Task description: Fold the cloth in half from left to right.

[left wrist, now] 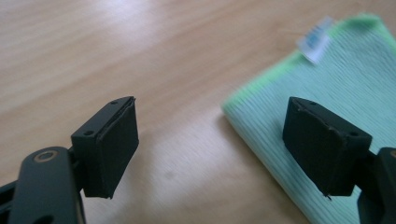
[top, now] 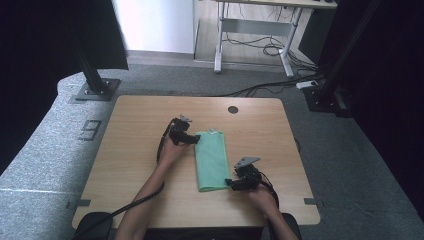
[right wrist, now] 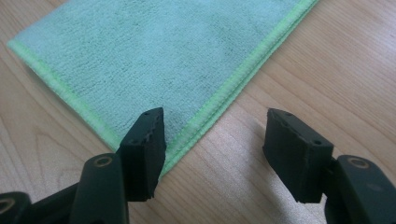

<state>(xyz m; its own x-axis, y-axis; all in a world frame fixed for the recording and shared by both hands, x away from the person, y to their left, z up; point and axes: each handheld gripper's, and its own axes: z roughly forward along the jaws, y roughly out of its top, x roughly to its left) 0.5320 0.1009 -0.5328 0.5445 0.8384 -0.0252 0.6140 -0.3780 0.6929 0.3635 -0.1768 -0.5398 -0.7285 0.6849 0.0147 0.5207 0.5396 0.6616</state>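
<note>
A folded light-green cloth [top: 211, 160] lies flat on the wooden table [top: 135, 160], its long side running away from me. A white label [left wrist: 316, 39] sticks out at its far edge. My left gripper [top: 192, 140] hovers at the cloth's far left corner and is open. In the left gripper view [left wrist: 210, 140], one jaw is over the cloth [left wrist: 355, 88] and the other over bare wood. My right gripper [top: 232, 184] is at the near right corner, also open. In the right gripper view [right wrist: 210, 149], the cloth's stitched corner [right wrist: 163, 56] reaches just under one jaw, and nothing is pinched.
A round cable hole [top: 233, 109] sits near the table's far edge. Bare wood lies on both sides of the cloth. Behind the table stand a black post on a base plate [top: 95, 90], another desk's legs [top: 218, 45], and cables on the floor [top: 270, 85].
</note>
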